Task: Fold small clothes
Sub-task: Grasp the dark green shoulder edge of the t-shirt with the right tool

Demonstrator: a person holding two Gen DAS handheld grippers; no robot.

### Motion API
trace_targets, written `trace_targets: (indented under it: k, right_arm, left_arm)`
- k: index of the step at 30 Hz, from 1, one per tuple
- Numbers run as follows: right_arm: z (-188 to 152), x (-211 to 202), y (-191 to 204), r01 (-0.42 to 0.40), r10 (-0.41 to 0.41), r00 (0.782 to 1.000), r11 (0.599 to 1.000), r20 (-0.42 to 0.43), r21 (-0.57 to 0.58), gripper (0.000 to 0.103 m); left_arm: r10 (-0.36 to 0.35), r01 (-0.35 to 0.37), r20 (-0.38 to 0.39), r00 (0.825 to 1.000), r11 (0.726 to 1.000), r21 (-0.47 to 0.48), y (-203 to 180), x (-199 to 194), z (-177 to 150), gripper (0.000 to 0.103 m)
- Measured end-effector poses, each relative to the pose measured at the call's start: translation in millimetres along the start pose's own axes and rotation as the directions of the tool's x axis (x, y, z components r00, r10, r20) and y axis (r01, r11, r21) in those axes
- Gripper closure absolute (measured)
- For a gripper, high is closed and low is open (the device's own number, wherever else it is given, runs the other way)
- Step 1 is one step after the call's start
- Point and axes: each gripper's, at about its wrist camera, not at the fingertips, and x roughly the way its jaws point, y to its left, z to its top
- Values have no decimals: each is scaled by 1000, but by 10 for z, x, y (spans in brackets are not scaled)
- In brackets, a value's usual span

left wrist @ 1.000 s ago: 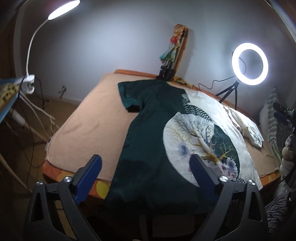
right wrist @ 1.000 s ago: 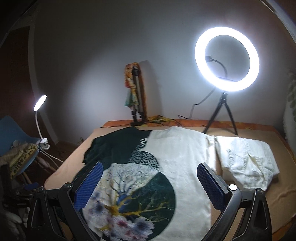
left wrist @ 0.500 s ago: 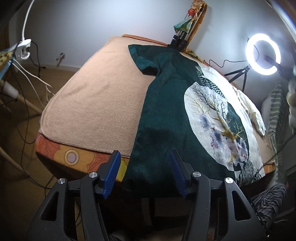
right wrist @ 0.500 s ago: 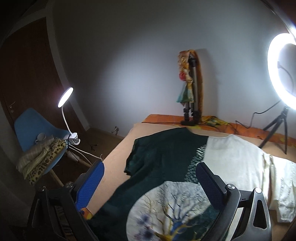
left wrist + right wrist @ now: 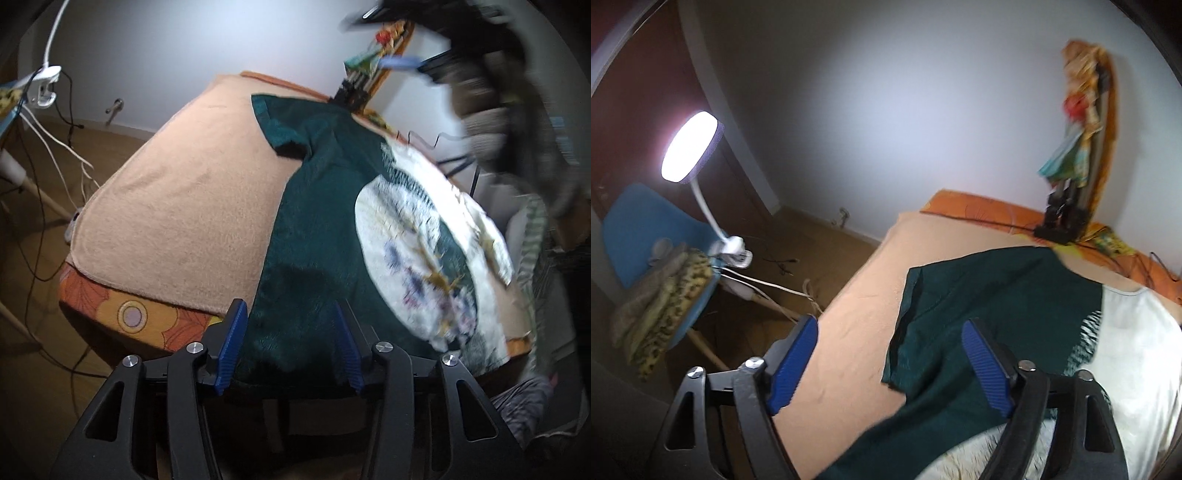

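One T-shirt [image 5: 325, 236] lies flat on the peach blanket [image 5: 184, 206] that covers the bed, dark green on its left half and white on the other, with a round tree print. Its near hem hangs over the bed's front edge.

The left claw [image 5: 291, 343] tilts down at that hem. Its two blue pads [image 5: 232, 343] stand either side of the green cloth and are drawing together, but a gap still shows at each pad, so they do not press on it.

The right claw [image 5: 886, 369] is held higher, angled down over the green sleeve [image 5: 923, 310]. Its jaws are wide and closing; the sleeve lies beneath them, and I cannot tell that either pad touches it.

In the left view a dark, smeared shape [image 5: 491, 85] fills the upper right corner, too blurred to name. The print and the shirt's white side are smeared there too, and the right view cuts the shirt off at its lower edge.

Around the bed: one clip lamp [image 5: 690, 147], lit; one blue chair [image 5: 646, 225] bearing a heap of cloth; one stand [image 5: 1067, 206] draped with bright fabric against the wall.
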Motion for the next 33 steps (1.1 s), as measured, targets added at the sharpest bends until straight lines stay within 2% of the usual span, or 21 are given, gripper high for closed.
trace_targets:
  k: [2, 4, 5, 9, 12, 14, 17, 21, 25, 27, 28, 30, 31, 32, 33]
  right_arm:
    - [57, 303, 24, -3, 3, 999, 1000, -45, 2, 37]
    - [105, 630, 35, -13, 13, 995, 1000, -96, -3, 41]
    - [119, 753, 28, -14, 14, 993, 1000, -116, -6, 41]
    - [187, 1255, 52, -5, 2, 980, 1000, -201, -13, 42]
    - [223, 1557, 47, 38, -43, 971, 999, -234, -27, 42]
    - [236, 1723, 50, 57, -64, 965, 998, -253, -36, 43]
    - [257, 1910, 129, 120, -142, 954, 988, -263, -99, 44]
    - [308, 2061, 183, 186, -225, 935, 969, -273, -161, 44]
    - [343, 2164, 180, 219, -274, 915, 954, -295, -206, 46]
    - [341, 2232, 137, 227, -287, 906, 949, -312, -217, 56]
    - [328, 2258, 115, 226, -289, 901, 949, -322, -218, 64]
    - [324, 2248, 86, 211, -270, 912, 954, -309, -213, 67]
    - [322, 2240, 86, 207, -268, 915, 953, -301, -221, 76]
    - [320, 2236, 90, 215, -279, 915, 948, -291, -234, 92]
    - [321, 2233, 87, 229, -297, 912, 941, -283, -247, 97]
  left_arm:
    - [1, -1, 13, 1000, 1000, -4, 19, -35, 22, 60]
    - [2, -2, 4, 1000, 1000, -4, 37, -20, 22, 61]
    - [2, -2, -8, 1000, 1000, -2, 46, 8, 12, 64]
    - [5, -6, -46, 999, 1000, -15, 101, 106, -23, 65]
    - [4, -5, -55, 999, 1000, -24, 132, 133, -31, 66]
    - [4, -5, -59, 998, 1000, -20, 135, 147, -32, 66]
    - [5, -6, -66, 998, 1000, -13, 120, 180, -34, 67]
    - [6, -8, -86, 996, 1000, -16, 124, 244, -46, 67]
    - [16, -17, -88, 996, 1000, -6, 110, 264, -44, 67]
    - [20, -20, -86, 996, 1000, -2, 107, 264, -44, 67]
    - [21, -22, -85, 996, 1000, -1, 105, 265, -43, 67]
    - [24, -25, -87, 996, 1000, -4, 111, 276, -39, 67]
    - [27, -27, -88, 996, 1000, -6, 117, 281, -36, 67]
    - [29, -30, -88, 996, 1000, -9, 127, 284, -34, 67]
    - [28, -29, -89, 996, 999, -12, 134, 287, -32, 67]
